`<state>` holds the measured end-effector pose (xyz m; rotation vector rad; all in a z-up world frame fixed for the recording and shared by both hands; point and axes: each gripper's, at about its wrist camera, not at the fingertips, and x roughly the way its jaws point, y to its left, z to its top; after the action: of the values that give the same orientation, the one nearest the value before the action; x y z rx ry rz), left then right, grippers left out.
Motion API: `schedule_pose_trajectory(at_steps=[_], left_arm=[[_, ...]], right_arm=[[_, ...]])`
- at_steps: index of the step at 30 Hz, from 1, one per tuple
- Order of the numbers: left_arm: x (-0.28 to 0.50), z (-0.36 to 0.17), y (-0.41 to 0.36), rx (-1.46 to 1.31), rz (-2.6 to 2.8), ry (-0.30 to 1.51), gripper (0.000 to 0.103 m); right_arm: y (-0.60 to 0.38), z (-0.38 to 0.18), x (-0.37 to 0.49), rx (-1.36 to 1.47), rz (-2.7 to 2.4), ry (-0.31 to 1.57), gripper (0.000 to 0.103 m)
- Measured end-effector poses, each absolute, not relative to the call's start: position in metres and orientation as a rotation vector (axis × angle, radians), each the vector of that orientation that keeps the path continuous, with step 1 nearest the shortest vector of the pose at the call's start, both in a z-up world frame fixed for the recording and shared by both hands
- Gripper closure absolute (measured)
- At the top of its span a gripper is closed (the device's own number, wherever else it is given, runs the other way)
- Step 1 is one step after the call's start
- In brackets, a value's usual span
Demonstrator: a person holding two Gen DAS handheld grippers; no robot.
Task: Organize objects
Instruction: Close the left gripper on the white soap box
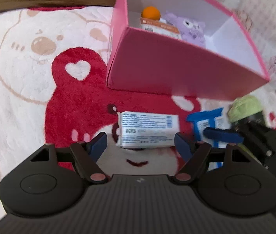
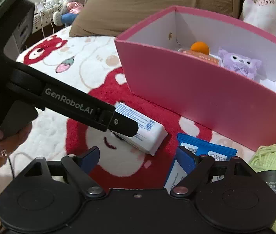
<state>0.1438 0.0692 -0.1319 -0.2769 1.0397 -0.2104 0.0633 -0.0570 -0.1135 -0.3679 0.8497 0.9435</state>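
A white box with blue print [image 1: 147,130] lies on the red and white blanket, just ahead of my left gripper [image 1: 140,144], which is open with its jaws wide on either side of the box. It also shows in the right wrist view [image 2: 149,136], partly under the left gripper's finger [image 2: 122,125]. My right gripper [image 2: 138,159] is open and empty; its right finger sits over a blue packet [image 2: 206,152]. The pink box [image 1: 176,68], also in the right wrist view [image 2: 206,97], holds an orange ball [image 2: 199,47], an orange-labelled pack [image 2: 206,57] and a purple plush [image 2: 241,64].
A green yarn ball [image 2: 272,158] lies right of the blue packet, also seen in the left wrist view [image 1: 245,107]. A brown pillow [image 2: 138,5] lies behind the pink box. Plush toys [image 2: 71,3] and shelves stand at the far left.
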Motion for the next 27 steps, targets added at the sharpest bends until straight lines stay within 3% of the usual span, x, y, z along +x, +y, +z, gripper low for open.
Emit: schedule_pose_trajectory(at_steps=[2,8,10,12,19,27], left_arm=[[0.145,-0.133,0.068,-0.247,-0.209,1.037,0.029],[0.148,-0.136,0.078,-0.304,-0.238,1.020,0.063],[0.150,-0.138,0.082,-0.347,-0.243,1.023,0.066],[0.150,-0.139,0.087,-0.380,-0.249,1.025,0.071],[0.151,-0.151,0.095,-0.505,-0.235,1.109,0.073],[0.149,-0.141,0.074,-0.369,-0.215,1.068,0.069]], right_arm=[[-0.050,-0.119,0.062,-0.435,0.916,0.871,0.015],[-0.039,-0.121,0.046,-0.515,0.970,0.803,0.015],[-0.037,-0.124,0.050,-0.480,0.963,0.812,0.015],[-0.036,-0.130,0.055,-0.458,0.947,0.819,0.023],[-0.042,-0.144,0.062,-0.364,0.889,0.863,0.040],[-0.047,-0.151,0.058,-0.347,0.892,0.822,0.036]])
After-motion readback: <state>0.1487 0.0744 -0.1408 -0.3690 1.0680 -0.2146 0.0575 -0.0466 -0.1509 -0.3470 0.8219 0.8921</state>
